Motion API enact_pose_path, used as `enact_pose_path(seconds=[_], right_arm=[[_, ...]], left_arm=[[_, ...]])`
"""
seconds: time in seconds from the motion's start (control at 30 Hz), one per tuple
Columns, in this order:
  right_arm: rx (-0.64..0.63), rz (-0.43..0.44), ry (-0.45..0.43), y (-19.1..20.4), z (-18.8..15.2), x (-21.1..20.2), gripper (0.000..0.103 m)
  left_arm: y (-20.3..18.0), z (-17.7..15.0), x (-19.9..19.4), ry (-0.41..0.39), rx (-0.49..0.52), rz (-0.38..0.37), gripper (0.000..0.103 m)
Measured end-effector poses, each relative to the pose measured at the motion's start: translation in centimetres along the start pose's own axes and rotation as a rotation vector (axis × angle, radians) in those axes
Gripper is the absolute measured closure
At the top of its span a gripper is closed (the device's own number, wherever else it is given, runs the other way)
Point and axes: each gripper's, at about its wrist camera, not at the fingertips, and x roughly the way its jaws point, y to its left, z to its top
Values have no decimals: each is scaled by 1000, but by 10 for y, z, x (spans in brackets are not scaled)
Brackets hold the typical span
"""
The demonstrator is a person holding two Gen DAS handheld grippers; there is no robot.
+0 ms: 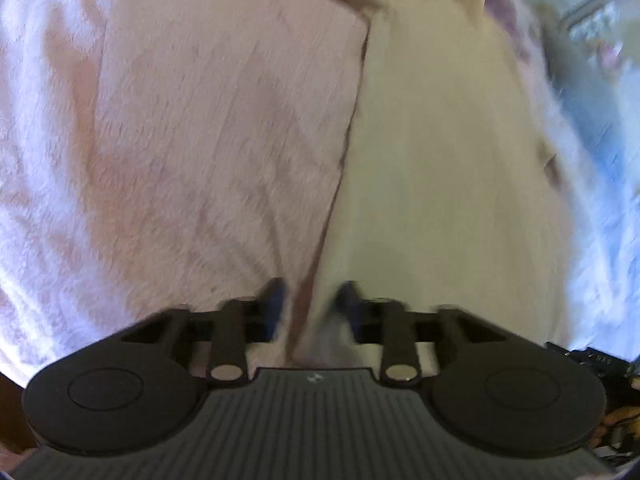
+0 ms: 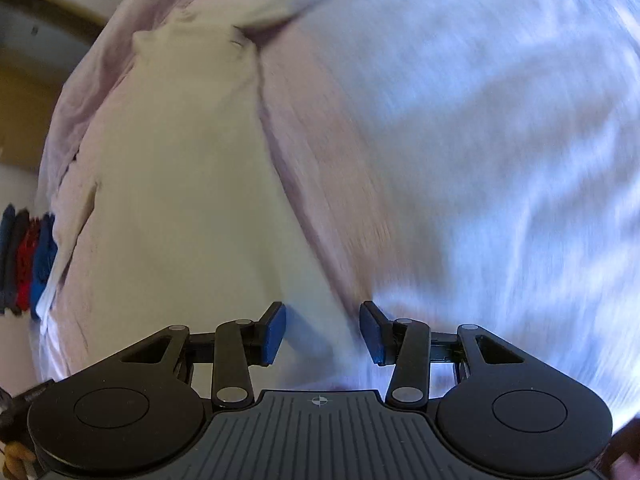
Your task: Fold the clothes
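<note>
A cream garment (image 1: 440,180) lies spread flat on a pink textured blanket (image 1: 220,120). In the left wrist view its long left edge runs down the middle and passes between the fingers of my left gripper (image 1: 310,300), which hovers close over it with the jaws apart. In the right wrist view the same cream garment (image 2: 180,200) fills the left half, and the pink blanket (image 2: 460,160) fills the right. My right gripper (image 2: 323,332) stands open right over the garment's right edge. Both views are motion-blurred.
Dark, red and blue clothes (image 2: 24,260) hang or stand in a row beyond the bed's left side. A bright window area (image 1: 600,40) shows at the far right. A hand (image 1: 616,420) holds the left gripper's body.
</note>
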Motion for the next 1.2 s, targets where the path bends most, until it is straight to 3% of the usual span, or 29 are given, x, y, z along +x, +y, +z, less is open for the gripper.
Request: enact_pose_path(seconds=[0.2,0.33,0.43,0.5,0.57,0.63,0.7,0.77,0.83,0.97,1.07,1.2], right_arm=[[30,-309,46,16,-30,-20,67],[-127,-332,-146,68,-25,-42,67],[-195,-280,-204,102,-20,-29,67],[-225,-270,-187,113,-26,-9,67],[-224,-328,-95,108,-41,5,67],[-187,-380,16,97,-59,9,67],[-174,-400,62,95,-70,-1,67],[-174,-414,93,98,-74,-15,67],[-177,-370,80,107,-66,-34,67],[-224,-254,22,136,-42,-73,65],[-290,-180,-59,160,-29,-112,44],[-373,-126,-136,167,-32,-162,40]], left_arm=[[-6,-6,-17,12,137,70,87],[-23,8,-34,-106,201,57,90],[-38,10,-15,-83,220,43,86],[-43,2,0,-18,226,83,86],[-46,-10,12,59,232,155,85],[-51,-17,2,104,239,181,84],[-56,-24,-8,147,246,207,82],[-63,-23,-28,135,218,231,82],[-71,-23,-47,122,190,256,82],[-106,-18,-92,4,150,261,76],[-139,-27,-120,-76,139,264,72],[-178,-51,-145,-128,143,272,68]])
